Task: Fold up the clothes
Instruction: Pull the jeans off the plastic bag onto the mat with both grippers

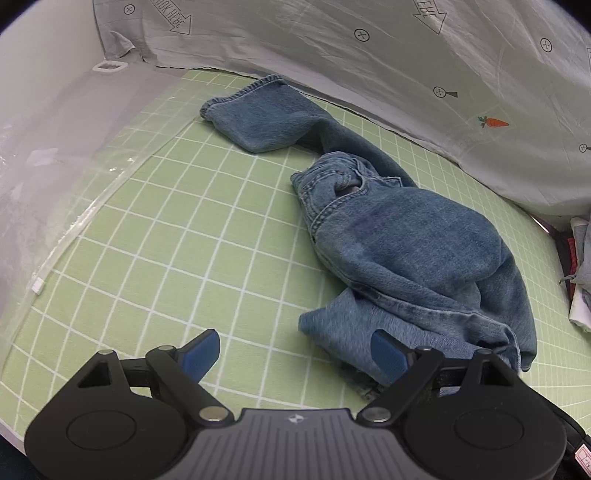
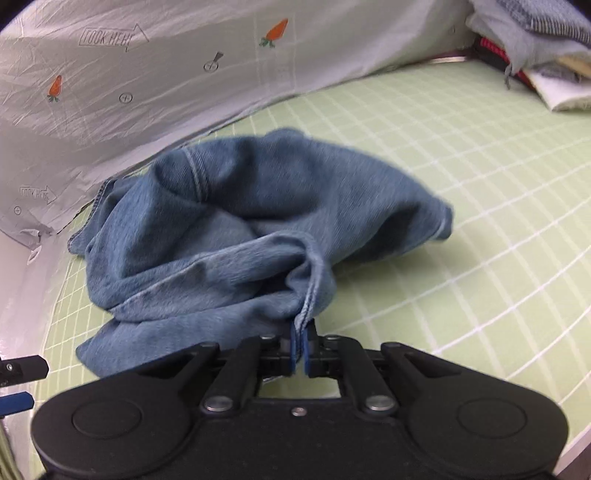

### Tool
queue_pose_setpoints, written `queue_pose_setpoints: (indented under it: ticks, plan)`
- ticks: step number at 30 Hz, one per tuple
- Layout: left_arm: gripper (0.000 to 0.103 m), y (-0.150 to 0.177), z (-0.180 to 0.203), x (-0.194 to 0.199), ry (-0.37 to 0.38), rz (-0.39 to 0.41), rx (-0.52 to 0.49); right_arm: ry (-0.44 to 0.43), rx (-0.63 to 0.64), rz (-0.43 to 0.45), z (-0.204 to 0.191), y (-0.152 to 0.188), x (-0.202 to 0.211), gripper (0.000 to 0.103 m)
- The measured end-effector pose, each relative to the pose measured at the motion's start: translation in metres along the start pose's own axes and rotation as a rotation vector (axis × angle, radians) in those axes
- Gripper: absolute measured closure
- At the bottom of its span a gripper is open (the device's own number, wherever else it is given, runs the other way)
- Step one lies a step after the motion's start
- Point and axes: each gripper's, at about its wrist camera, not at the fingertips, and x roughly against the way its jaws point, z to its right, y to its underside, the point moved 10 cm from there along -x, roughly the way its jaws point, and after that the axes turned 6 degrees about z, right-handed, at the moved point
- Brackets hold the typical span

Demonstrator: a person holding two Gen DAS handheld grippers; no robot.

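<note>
The jeans (image 1: 388, 229) lie crumpled on the green grid mat (image 1: 184, 240), bunched from about 12 o'clock down to 4 o'clock in the left wrist view, one leg trailing toward the grey printed sheet (image 1: 332, 44). The right gripper (image 2: 300, 350) has its jaws closed on a pinched fold of denim hem. The left gripper (image 1: 295, 354) hangs with jaws wide apart, one pad over the near denim edge.

Risk, as I judge it: the right grip holds only a thin bunched edge, so a pull could slip free or drag the whole heap rather than spread it.

The sheet reads "LOOK HERE" inside arrows, with carrot prints (image 2: 275, 31).
</note>
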Motion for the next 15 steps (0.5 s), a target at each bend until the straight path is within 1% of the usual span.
queue_pose_setpoints:
  ticks: [3,6,9,13,15]
  plan:
    - [0.014,-0.004,0.022,-0.012,0.016,-0.001,0.044,0.040,0.041,0.070,0.025,-0.030,0.004,0.099]
    - [0.014,-0.005,0.038,-0.026,0.026,-0.008,0.092,0.084,0.076,0.111,0.053,-0.056,-0.003,0.099]
    - [0.014,-0.007,0.045,-0.041,0.026,-0.019,0.169,0.107,0.058,0.111,0.078,-0.074,-0.017,0.099]
    - [0.014,-0.014,0.041,-0.066,0.025,-0.033,0.294,0.135,0.034,0.111,0.111,-0.097,-0.036,0.098]
    - [0.014,-0.021,0.038,-0.080,0.027,-0.037,0.345,0.136,0.028,0.105,0.121,-0.106,-0.049,0.098]
